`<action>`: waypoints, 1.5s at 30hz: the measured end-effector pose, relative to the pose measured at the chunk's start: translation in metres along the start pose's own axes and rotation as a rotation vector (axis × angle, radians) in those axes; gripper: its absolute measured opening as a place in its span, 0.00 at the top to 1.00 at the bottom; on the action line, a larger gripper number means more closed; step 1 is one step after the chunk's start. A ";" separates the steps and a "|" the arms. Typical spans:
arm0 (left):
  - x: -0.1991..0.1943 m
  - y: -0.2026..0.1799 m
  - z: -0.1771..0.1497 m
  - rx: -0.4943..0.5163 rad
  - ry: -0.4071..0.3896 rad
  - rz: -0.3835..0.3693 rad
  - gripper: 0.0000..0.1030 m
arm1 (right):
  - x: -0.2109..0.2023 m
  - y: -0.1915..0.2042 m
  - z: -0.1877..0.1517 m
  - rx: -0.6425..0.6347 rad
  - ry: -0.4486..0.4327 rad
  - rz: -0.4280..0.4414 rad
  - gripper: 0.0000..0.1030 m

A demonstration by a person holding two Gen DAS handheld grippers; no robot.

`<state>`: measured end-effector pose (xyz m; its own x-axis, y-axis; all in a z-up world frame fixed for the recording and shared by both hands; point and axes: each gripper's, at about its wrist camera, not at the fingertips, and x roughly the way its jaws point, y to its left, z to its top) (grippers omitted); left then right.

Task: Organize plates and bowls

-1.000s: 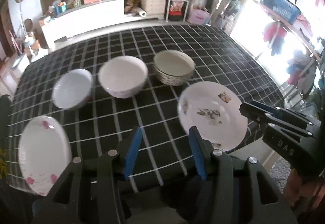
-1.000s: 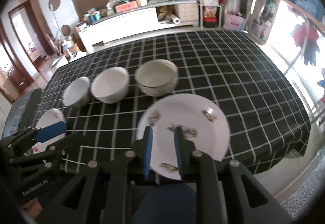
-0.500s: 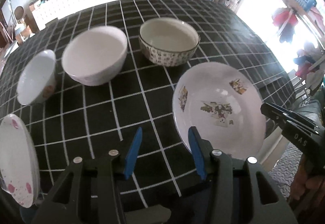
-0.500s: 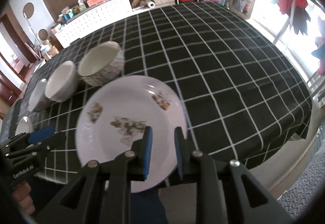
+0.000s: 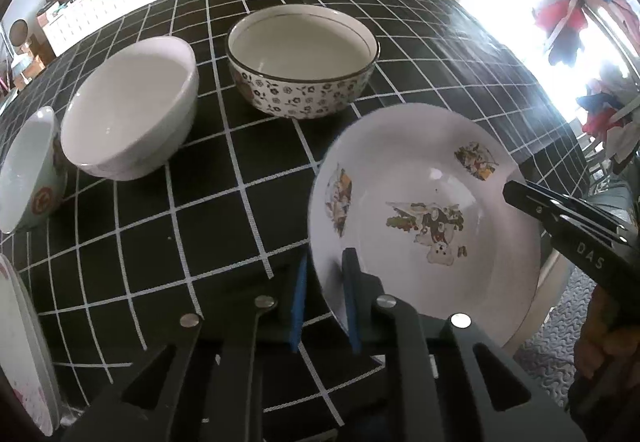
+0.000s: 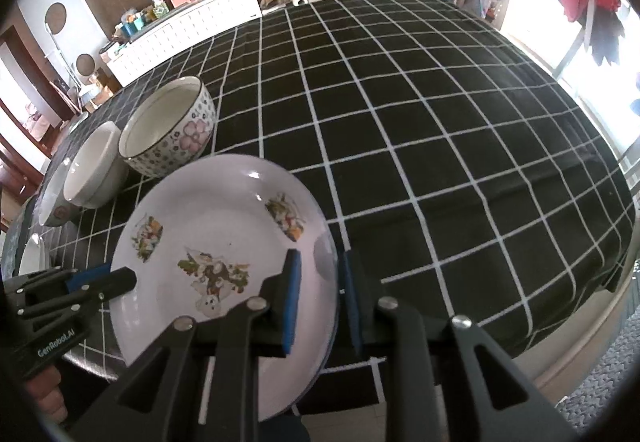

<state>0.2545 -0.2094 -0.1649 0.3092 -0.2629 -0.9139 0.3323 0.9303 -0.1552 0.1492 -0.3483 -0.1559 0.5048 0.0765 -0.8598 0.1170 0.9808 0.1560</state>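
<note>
White glazed ceramic, printed with small cartoon motifs, made up the shallow plate [image 6: 224,242] that you held at this moment. Your right gripper [image 6: 318,298] had its blue-padded jaws narrowed onto the plate's rim, one pad over the inner face and one beneath. Your left gripper [image 5: 323,300] straddled the opposite rim with its pads set close; whether they actually pressed the ceramic could not be confirmed. The plate sat tilted, apparently lifted at the near edge of the black cloth with white grid lines [image 6: 420,129].

Ahead of the left claw stood the floral-patterned bowl with a dark rim [image 5: 302,57]; ahead and to its left, the plain white bowl [image 5: 128,109] and the small pale bowl bearing a red emblem [image 5: 30,169]. A white plate with pink marks [image 5: 20,354] lay at the far left.

Judgement: the step in hand was carrying this plate toward the other plate. Keep the rim deep between the pads, hold the plate level, and travel low past the bowls.

Both claws pointed forward and downward from the table's near side, converging on the plate.
</note>
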 end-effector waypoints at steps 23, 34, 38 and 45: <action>-0.035 0.080 -0.054 -0.147 0.008 0.046 0.85 | 0.004 0.087 -0.020 -0.191 0.066 0.038 0.79; -0.053 0.132 -0.080 -0.266 -0.009 0.069 0.89 | 0.015 0.151 -0.027 -0.290 0.098 0.070 0.79; -0.058 0.147 -0.092 -0.299 -0.014 0.077 0.89 | 0.017 0.172 -0.030 -0.327 0.103 0.081 0.79; -0.062 0.165 -0.099 -0.325 -0.025 0.082 0.89 | 0.023 0.189 -0.029 -0.334 0.102 0.100 0.79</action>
<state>0.2014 -0.0144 -0.1710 0.3466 -0.1861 -0.9194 0.0047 0.9804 -0.1967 0.1586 -0.1558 -0.1602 0.4099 0.1758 -0.8950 -0.2225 0.9709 0.0888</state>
